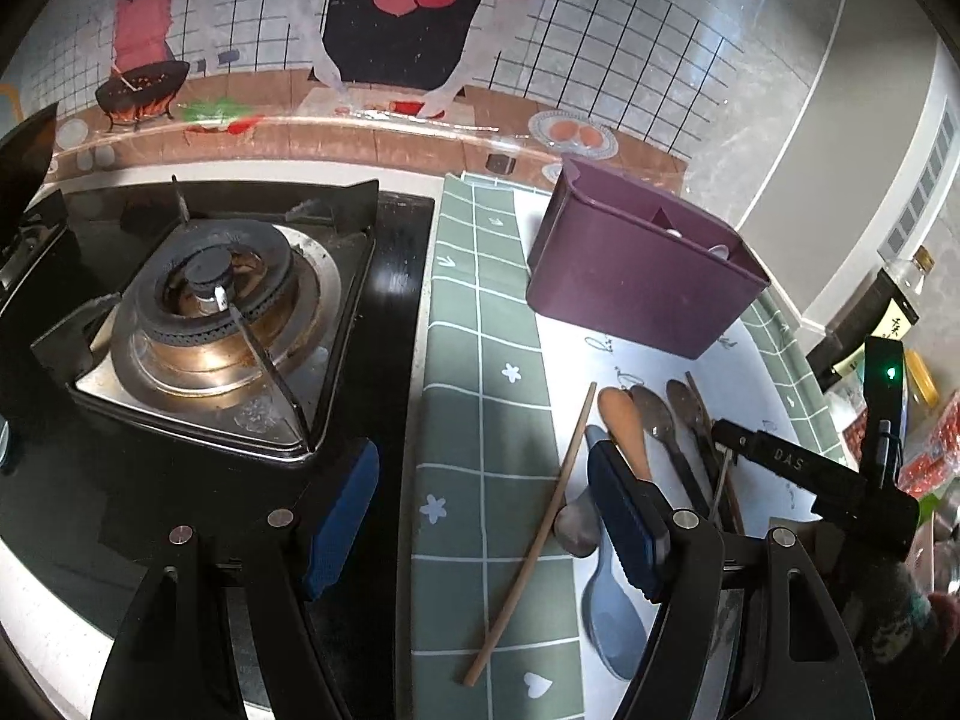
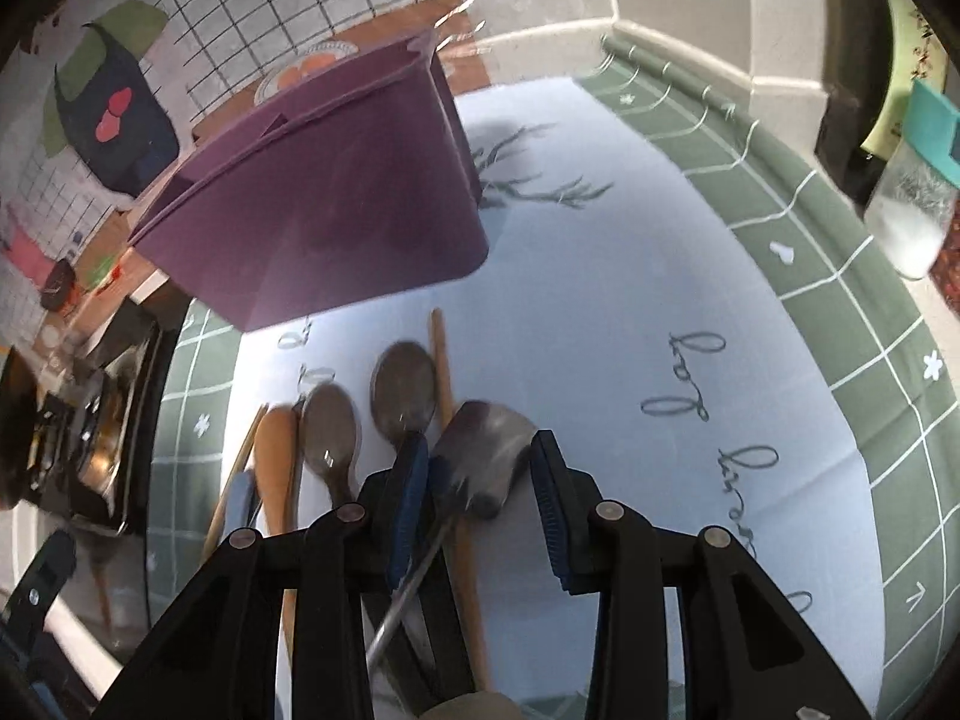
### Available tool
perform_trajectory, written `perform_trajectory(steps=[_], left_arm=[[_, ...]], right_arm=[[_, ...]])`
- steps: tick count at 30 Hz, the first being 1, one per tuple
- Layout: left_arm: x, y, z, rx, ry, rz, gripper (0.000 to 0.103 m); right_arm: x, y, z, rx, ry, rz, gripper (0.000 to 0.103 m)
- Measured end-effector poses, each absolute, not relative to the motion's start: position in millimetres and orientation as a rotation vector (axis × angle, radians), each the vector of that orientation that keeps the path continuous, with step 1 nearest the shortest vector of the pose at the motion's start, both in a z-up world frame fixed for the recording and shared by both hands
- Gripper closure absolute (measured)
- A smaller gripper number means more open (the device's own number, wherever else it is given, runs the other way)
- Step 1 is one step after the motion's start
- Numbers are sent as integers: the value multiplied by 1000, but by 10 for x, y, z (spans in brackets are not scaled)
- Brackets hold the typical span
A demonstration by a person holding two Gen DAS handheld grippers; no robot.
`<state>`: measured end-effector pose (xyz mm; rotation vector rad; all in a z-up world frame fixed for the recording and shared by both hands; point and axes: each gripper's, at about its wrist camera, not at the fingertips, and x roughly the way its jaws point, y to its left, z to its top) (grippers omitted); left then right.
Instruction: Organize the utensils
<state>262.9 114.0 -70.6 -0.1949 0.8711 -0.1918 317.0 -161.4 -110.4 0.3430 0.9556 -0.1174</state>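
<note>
A purple utensil holder stands at the back of a white and green mat. In front of it lie a wooden spoon, two metal spoons, a blue-grey spoon and a chopstick. My left gripper hovers open above the mat's left edge, holding nothing. My right gripper is low over the utensils, open, with the head of a small metal spatula between its blue pads. I see no pad pressing on it.
A gas burner fills the counter left of the mat. Bottles and packets crowd the right side, with a jar of white grains by the wall corner. A knit sleeve shows behind the right gripper.
</note>
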Motion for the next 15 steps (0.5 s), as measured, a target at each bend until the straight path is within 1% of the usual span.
perform_trajectory(steps=[4, 9, 15], left_arm=[[2632, 1139, -761, -200, 886, -181, 31], [2523, 1088, -764, -193, 885, -185, 30], [2349, 965, -801, -205, 914, -185, 30]], right_arm=[[3232, -1414, -1095, 208, 964, -171, 63], [3230, -1455, -1090, 170, 964, -129, 63], [3075, -1618, -1082, 103, 970, 38, 69]])
